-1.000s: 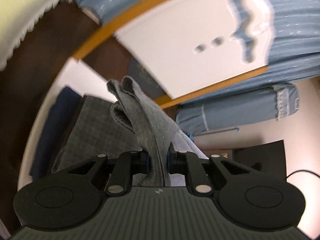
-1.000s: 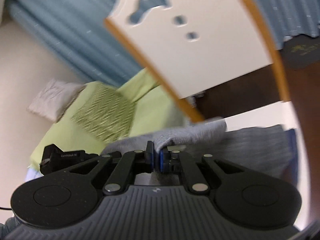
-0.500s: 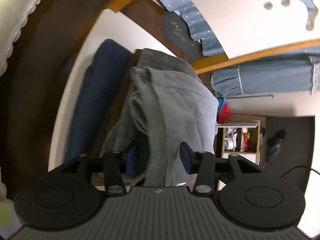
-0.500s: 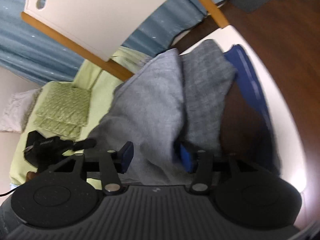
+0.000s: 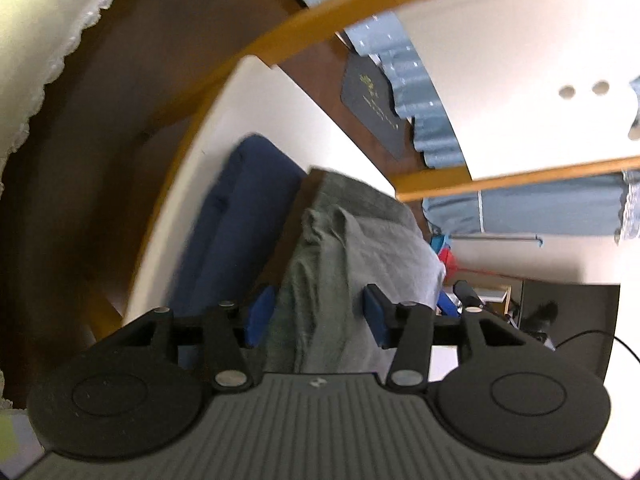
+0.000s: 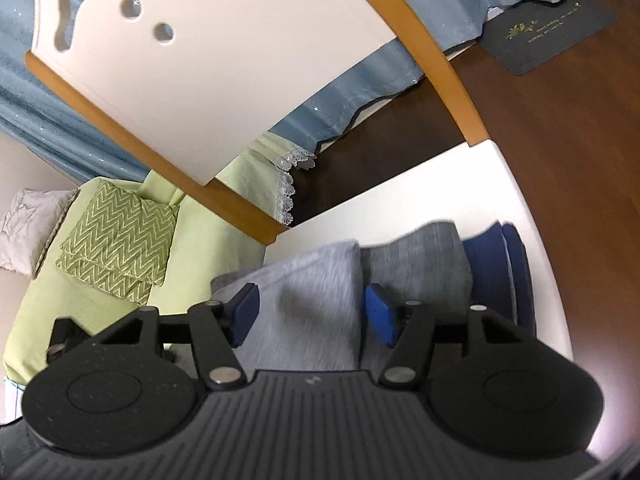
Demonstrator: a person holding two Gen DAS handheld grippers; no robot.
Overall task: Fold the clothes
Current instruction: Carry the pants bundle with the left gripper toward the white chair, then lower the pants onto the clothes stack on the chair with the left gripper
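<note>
Grey cloth (image 5: 360, 264), soft and slightly fuzzy, lies in a rumpled fold on a smooth white tabletop (image 5: 280, 120) with a rounded edge. In the left wrist view the left gripper (image 5: 316, 316) has its jaws standing moderately wide, having just been opening; the cloth runs between the flat blue pads (image 5: 260, 312) without being pinched, its creased ridge rising toward 12 o'clock. At 10 o'clock of the cloth sits a folded navy garment (image 5: 240, 232), thicker and padded-looking, its layers stacked in neat bands.

From the right wrist view, the right gripper (image 6: 310, 312) shows jaws likewise parted to a middling gap, also just opened, with the pale grey fabric (image 6: 312, 280) lying loose between its pads. At 2 o'clock of it a darker grey folded piece (image 6: 424, 264) with a fine woven texture leans against the navy stack (image 6: 504, 264).

Beyond the table, at 12 o'clock, stands a white chair back (image 6: 220, 60) with cut-out holes and orange wooden rails. At 9 o'clock a lime bedspread (image 6: 200, 248) with a lacy scalloped hem carries a chevron-patterned cushion (image 6: 116, 240). A dark mat (image 6: 548, 36) lies flat on the brown wooden floor (image 6: 580, 140).
</note>
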